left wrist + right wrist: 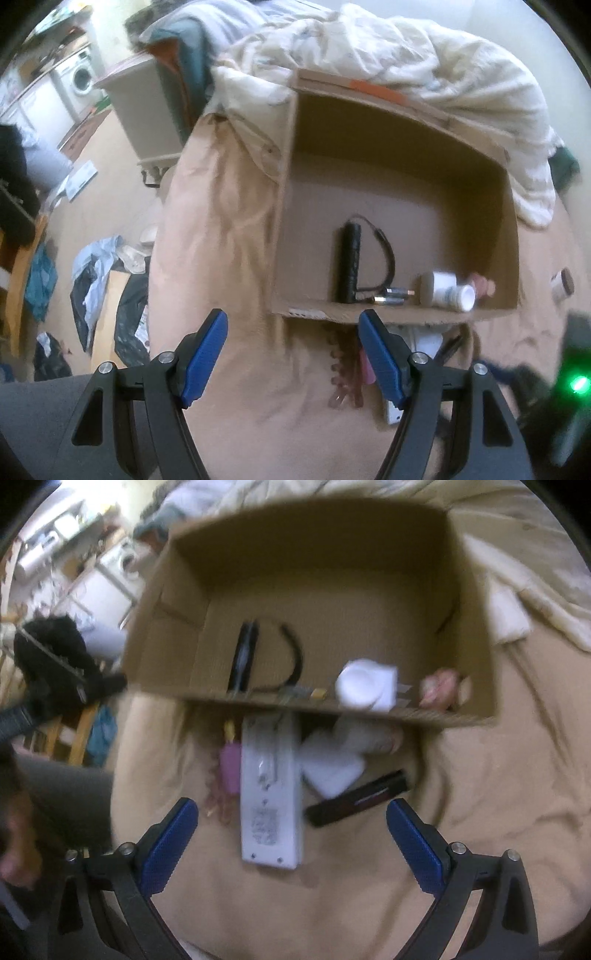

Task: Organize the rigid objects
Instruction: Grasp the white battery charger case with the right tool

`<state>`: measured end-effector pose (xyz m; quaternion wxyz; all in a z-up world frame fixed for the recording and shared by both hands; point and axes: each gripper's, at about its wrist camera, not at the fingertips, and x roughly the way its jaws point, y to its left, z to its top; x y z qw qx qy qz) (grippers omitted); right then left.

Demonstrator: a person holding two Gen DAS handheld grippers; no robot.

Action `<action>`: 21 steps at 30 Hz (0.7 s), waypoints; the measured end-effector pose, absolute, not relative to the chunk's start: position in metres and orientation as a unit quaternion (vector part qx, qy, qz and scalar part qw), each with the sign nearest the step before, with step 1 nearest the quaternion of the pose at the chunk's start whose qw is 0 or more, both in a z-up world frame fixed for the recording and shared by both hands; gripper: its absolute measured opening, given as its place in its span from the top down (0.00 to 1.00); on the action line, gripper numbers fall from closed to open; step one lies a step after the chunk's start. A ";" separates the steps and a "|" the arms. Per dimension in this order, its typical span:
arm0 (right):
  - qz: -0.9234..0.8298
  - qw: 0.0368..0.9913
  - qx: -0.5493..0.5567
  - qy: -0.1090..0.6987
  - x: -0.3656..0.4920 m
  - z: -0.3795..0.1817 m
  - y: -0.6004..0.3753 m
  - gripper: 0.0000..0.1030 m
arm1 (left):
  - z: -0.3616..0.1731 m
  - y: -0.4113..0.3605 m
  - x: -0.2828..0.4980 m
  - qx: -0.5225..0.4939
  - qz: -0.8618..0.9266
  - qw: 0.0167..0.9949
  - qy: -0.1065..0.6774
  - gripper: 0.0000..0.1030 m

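Note:
An open cardboard box [406,173] [325,590] lies on the beige bedspread. Inside it are a black stick with a curled cable [349,266] [243,657], a white bottle [448,291] [365,685] and a pink object [482,282] [441,686]. In front of the box lie a white power strip [271,794], a pink-purple item [229,770], a white block [330,771] and a black-red tube [358,799]. My left gripper [293,328] is open and empty before the box's near wall. My right gripper [291,821] is open and empty, straddling the power strip's near end.
A crumpled white duvet [406,55] lies behind the box. A small jar [561,286] sits on the bed right of the box. The floor on the left holds bags and clutter [103,288], a wooden chair [81,734] and a grey cabinet [147,110].

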<state>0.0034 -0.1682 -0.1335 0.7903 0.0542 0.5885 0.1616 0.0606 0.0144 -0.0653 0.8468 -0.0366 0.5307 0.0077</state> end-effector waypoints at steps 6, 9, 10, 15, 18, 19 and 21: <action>0.162 0.775 0.003 0.610 0.004 -0.147 -0.134 0.20 | -0.058 0.026 0.060 -0.064 0.013 0.850 0.522 0.31; 0.144 0.762 -0.020 0.630 0.011 -0.162 -0.123 0.27 | -0.056 0.027 0.060 -0.070 0.011 0.849 0.523 0.31; 0.141 0.761 -0.033 0.633 0.012 -0.165 -0.118 0.30 | -0.055 0.027 0.060 -0.071 0.011 0.849 0.523 0.31; 0.121 0.754 -0.091 0.640 0.019 -0.179 -0.101 0.40 | -0.053 0.027 0.059 -0.077 0.004 0.848 0.524 0.31; 0.123 0.745 -0.080 0.651 0.022 -0.187 -0.100 0.41 | -0.053 0.027 0.059 -0.079 0.001 0.848 0.525 0.31; 0.126 0.745 -0.074 0.651 0.023 -0.187 -0.102 0.42 | -0.054 0.027 0.059 -0.079 0.001 0.847 0.525 0.31; 0.129 0.750 -0.065 0.646 0.022 -0.183 -0.107 0.52 | -0.054 0.027 0.059 -0.079 0.002 0.847 0.526 0.31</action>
